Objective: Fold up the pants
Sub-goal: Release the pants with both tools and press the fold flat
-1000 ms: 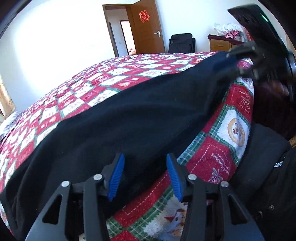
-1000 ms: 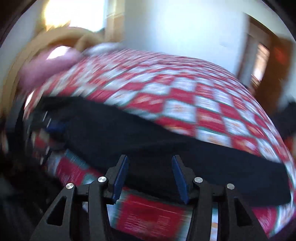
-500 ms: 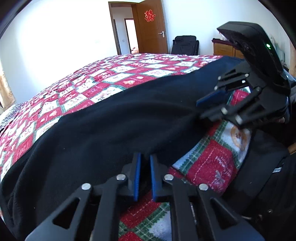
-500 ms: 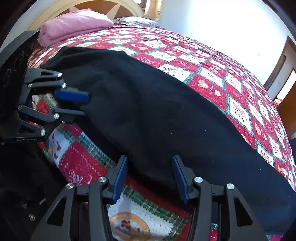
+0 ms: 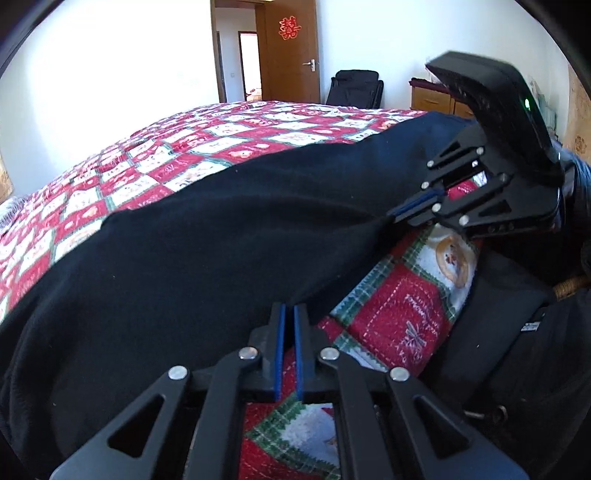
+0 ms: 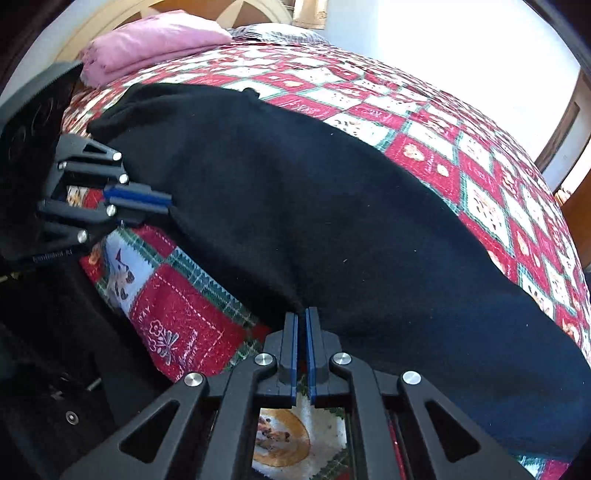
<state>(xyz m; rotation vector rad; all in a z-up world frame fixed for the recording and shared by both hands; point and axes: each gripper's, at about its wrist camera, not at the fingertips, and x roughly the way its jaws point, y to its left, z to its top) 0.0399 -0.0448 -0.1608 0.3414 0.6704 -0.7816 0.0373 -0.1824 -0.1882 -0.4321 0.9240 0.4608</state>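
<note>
Black pants (image 5: 221, 229) lie stretched along the near side of the bed, also seen in the right wrist view (image 6: 332, 206). My left gripper (image 5: 287, 314) is shut on the pants' near edge. It also shows in the right wrist view (image 6: 162, 201), pinching that edge at the left. My right gripper (image 6: 302, 317) is shut on the same near edge further along. It shows in the left wrist view (image 5: 397, 214), clamped on the cloth at the right.
A red, white and green patchwork quilt (image 5: 399, 310) covers the bed. A folded pink blanket (image 6: 147, 40) lies by the wooden headboard (image 6: 229, 9). A door (image 5: 291, 55), a black chair (image 5: 354, 88) and a wooden cabinet (image 5: 432, 98) stand beyond the bed's far end.
Both grippers have gone from open to shut on the pants' near edge: the left closed first, the right in the last half second. The right gripper swung in toward the cloth.
</note>
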